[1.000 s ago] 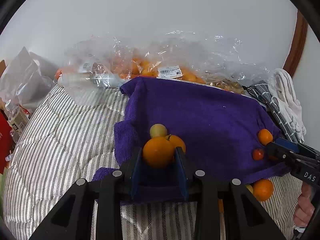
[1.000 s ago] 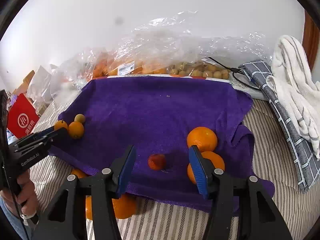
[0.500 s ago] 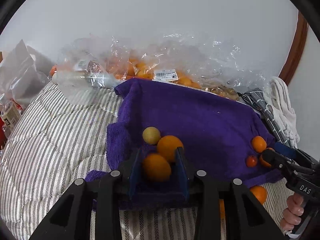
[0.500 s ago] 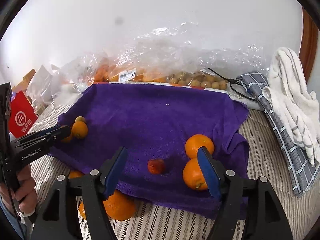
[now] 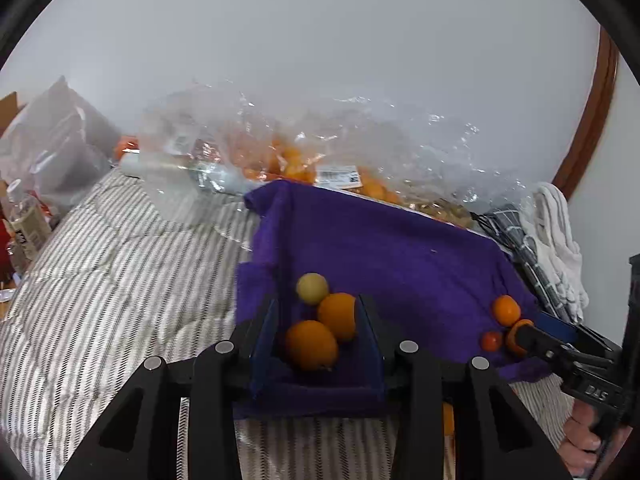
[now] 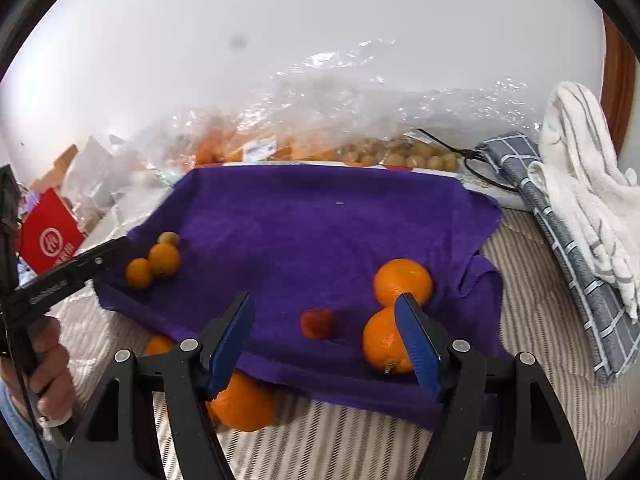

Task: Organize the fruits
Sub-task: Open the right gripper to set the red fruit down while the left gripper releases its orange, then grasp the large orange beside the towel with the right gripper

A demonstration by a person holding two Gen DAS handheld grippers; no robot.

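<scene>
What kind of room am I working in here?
Probably a bedroom: fruit lies on a purple towel spread over a striped quilt, folded towels beside it, against a plain wall.

- Deep purple terry towel [image 6: 320, 232] fills the middle of the frame, a solid colour with no print.
- Grey-and-white striped quilt [image 5: 100, 280] at lower left.
- Round orange citrus fruits [image 6: 402, 280] at centre right; a small red fruit [image 6: 317, 323] beside them.
- Pale yellow-green round fruit [image 5: 312, 288] at centre.
- Grey cloth with white grid lines [image 6: 560, 232] at right, a cream towel with grey stripes [image 6: 588, 168] over it.
- Red packet with a white circular mark [image 6: 50, 240] at left.
- Black grippers with blue finger pads [image 6: 416, 344].
</scene>
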